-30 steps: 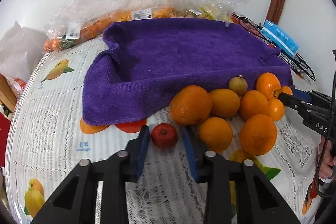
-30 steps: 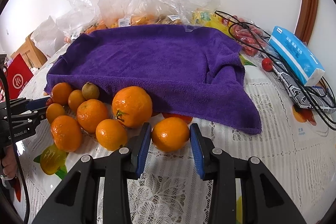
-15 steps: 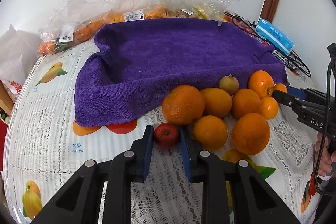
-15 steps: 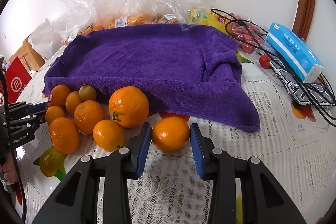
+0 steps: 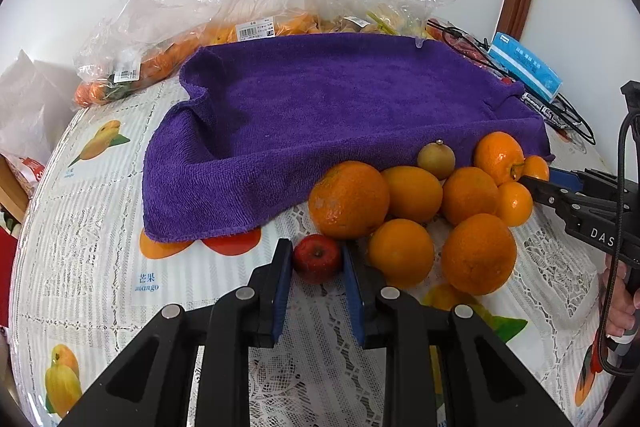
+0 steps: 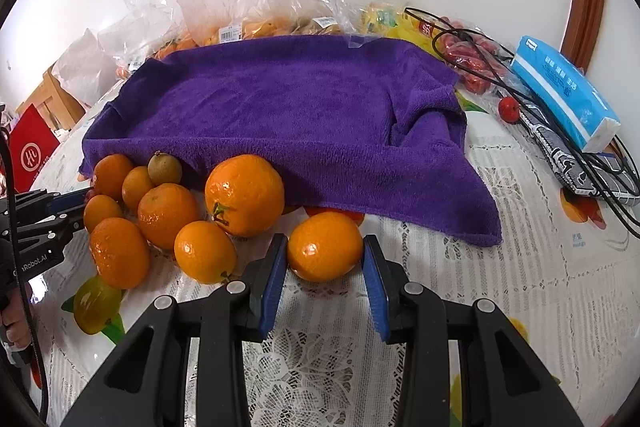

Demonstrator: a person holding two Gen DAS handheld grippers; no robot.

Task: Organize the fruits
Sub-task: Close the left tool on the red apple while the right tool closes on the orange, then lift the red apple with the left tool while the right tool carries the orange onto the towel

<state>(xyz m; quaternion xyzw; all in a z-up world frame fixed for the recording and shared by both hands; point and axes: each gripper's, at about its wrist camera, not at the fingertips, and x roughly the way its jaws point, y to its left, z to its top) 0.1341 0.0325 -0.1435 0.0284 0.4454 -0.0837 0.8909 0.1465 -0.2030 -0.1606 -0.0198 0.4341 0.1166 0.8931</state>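
My left gripper [image 5: 316, 259] is shut on a small red fruit [image 5: 317, 257] that sits on the tablecloth in front of a purple towel [image 5: 340, 107]. Several oranges [image 5: 476, 253] and one small brown-green fruit [image 5: 436, 159] are heaped to its right. My right gripper [image 6: 325, 253] is shut on an orange [image 6: 325, 246] that rests on the cloth by the towel's front edge [image 6: 400, 195]. The largest orange [image 6: 244, 194] lies just left of it. The right gripper also shows at the right of the left wrist view [image 5: 532, 183].
Plastic bags of fruit [image 5: 192, 43] stand behind the towel. A blue tissue pack [image 6: 564, 91], black cables [image 6: 480, 67], a small red fruit [image 6: 509, 109] and a patterned case [image 6: 576, 163] lie at the right. A red box [image 6: 30, 151] is at the far left.
My left gripper's fingers have closed in on the small red fruit, from wide apart to touching it. The right gripper stays around the orange.
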